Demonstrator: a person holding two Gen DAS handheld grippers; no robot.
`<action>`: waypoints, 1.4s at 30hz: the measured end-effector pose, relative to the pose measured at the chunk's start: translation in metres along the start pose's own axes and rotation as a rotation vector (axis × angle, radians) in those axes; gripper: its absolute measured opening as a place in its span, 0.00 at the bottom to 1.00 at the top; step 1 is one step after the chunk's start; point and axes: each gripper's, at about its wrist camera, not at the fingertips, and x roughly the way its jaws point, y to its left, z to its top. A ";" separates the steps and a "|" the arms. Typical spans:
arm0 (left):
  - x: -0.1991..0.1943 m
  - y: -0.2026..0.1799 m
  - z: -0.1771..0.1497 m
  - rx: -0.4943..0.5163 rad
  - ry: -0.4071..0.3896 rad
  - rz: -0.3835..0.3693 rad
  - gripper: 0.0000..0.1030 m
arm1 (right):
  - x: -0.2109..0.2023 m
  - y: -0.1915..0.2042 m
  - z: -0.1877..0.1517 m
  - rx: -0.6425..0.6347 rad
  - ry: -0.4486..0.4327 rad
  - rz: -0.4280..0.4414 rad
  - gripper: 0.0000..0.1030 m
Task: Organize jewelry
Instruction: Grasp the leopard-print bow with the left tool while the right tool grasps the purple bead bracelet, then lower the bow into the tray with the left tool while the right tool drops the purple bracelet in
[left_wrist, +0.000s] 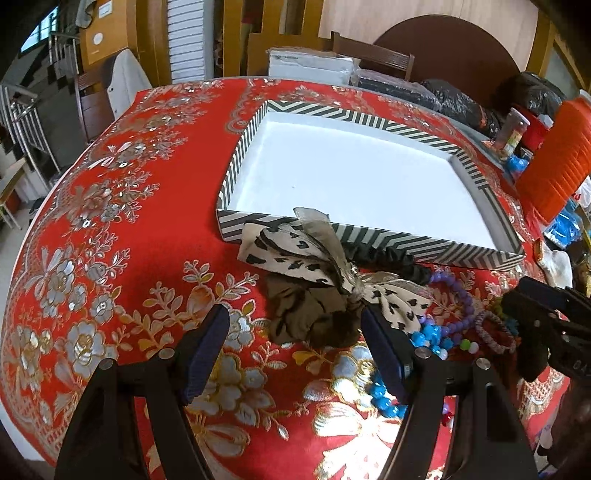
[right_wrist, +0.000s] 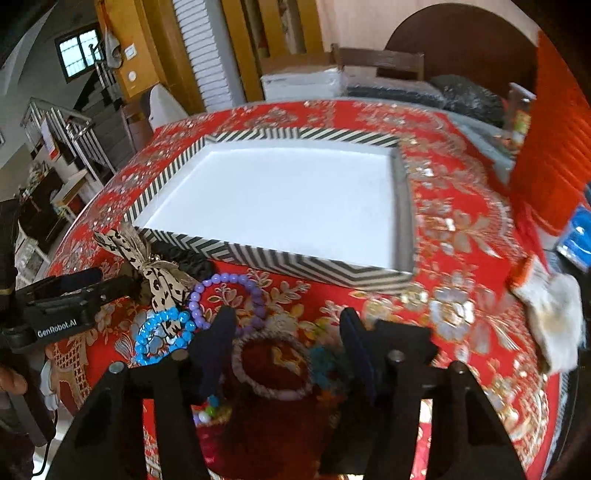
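A striped box (left_wrist: 373, 236) with a white inside sits on the red cloth; it also shows in the right wrist view (right_wrist: 280, 260). In front of it lie a leopard-print bow hair tie (left_wrist: 317, 254), a brown scrunchie (left_wrist: 306, 314), a purple bead bracelet (left_wrist: 461, 295) and a blue bead bracelet (left_wrist: 432, 336). My left gripper (left_wrist: 295, 350) is open, its jaws on either side of the brown scrunchie. My right gripper (right_wrist: 288, 350) is open, straddling a woven grey-pink bracelet (right_wrist: 273, 365). The purple bracelet (right_wrist: 225, 291), the blue one (right_wrist: 162, 332) and the bow (right_wrist: 147, 273) lie to its left.
An orange ribbed container (left_wrist: 557, 158) and a jar (left_wrist: 511, 133) stand at the table's right edge. A white cloth (right_wrist: 550, 314) lies at the right. Chairs and boxes (left_wrist: 310, 66) stand behind the table. The right gripper's body (left_wrist: 546, 325) shows at the left view's right edge.
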 end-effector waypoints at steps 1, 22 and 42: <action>0.002 0.001 0.001 -0.001 0.001 0.001 0.62 | 0.007 0.004 0.003 -0.016 0.015 0.001 0.55; -0.025 0.018 0.006 -0.009 -0.024 -0.125 0.10 | 0.011 0.028 0.020 -0.105 -0.035 0.050 0.09; -0.036 0.003 0.072 -0.015 -0.137 -0.108 0.10 | -0.056 -0.008 0.063 -0.034 -0.176 0.036 0.09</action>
